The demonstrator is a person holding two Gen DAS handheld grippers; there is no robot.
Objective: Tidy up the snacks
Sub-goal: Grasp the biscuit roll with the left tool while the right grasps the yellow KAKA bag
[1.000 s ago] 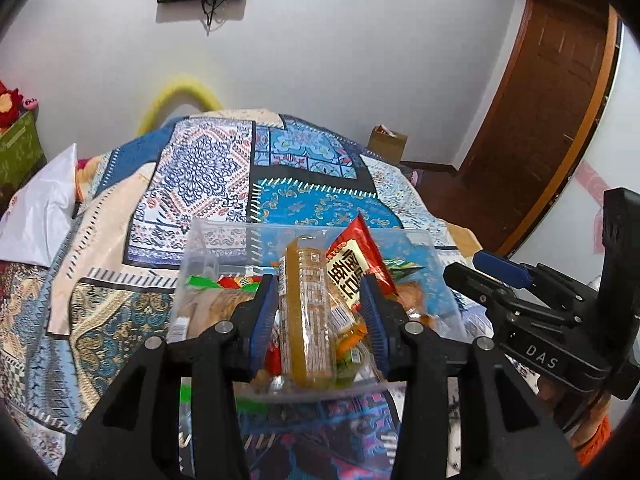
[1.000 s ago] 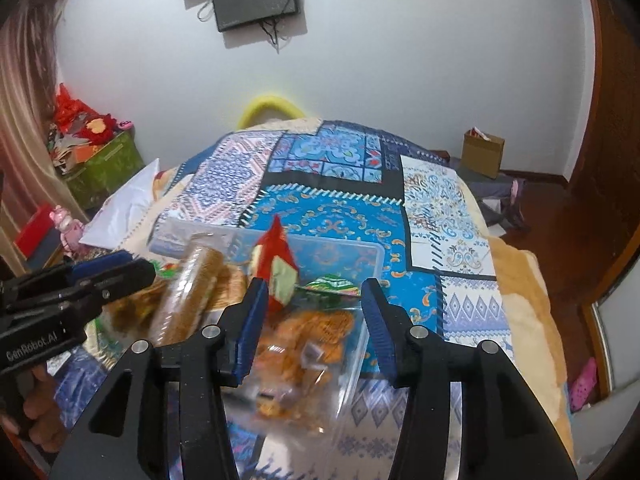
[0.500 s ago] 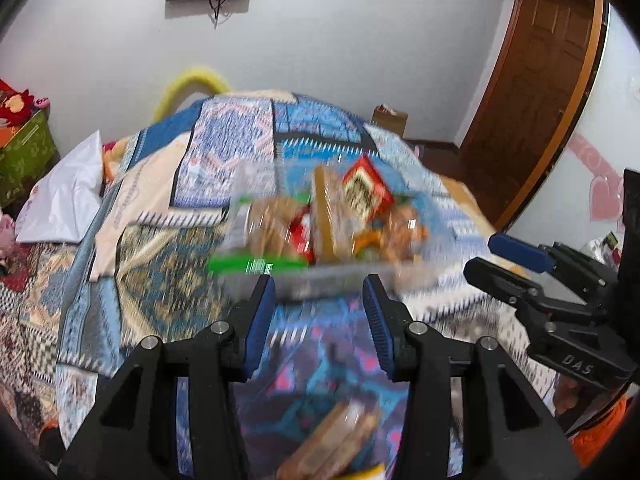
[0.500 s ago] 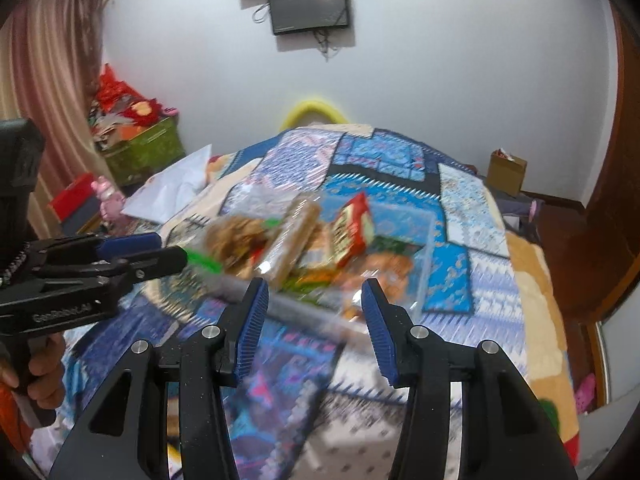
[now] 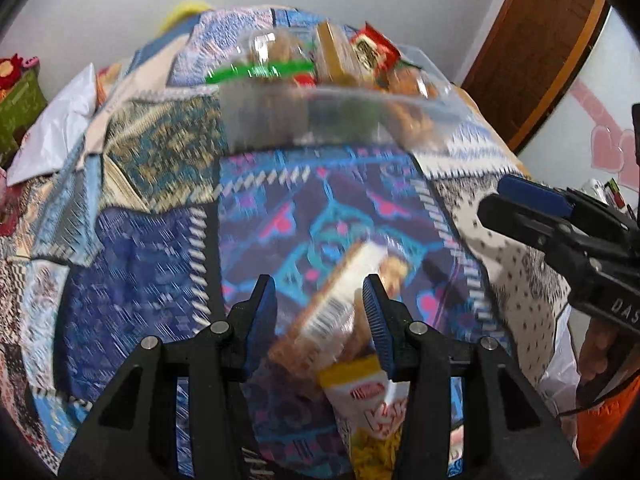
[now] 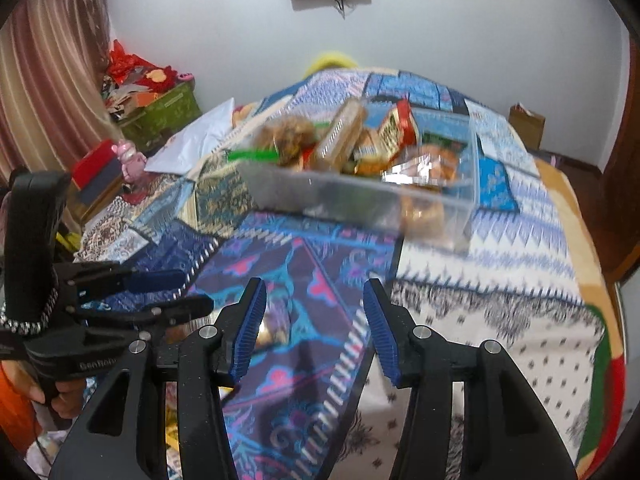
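A clear plastic container holding several snack packets stands on the patchwork bedspread, far ahead of both grippers. A long biscuit packet lies loose on the bedspread. My left gripper hovers over it, jaws open, with the packet showing between the fingers; the left pad is apart from it. A yellow snack bag lies just behind the packet. My right gripper is open over bare bedspread with nothing between its fingers. Each gripper shows in the other's view: the right gripper, the left gripper.
The bedspread fills most of both views. A white pillow and a green box sit at the far left. A cardboard box stands by the back wall, and a wooden door is at the right.
Both grippers have drawn back from the container toward the bed's near side and tipped downward. The container now looks farther away, and the loose biscuit packet has come into the left wrist view.
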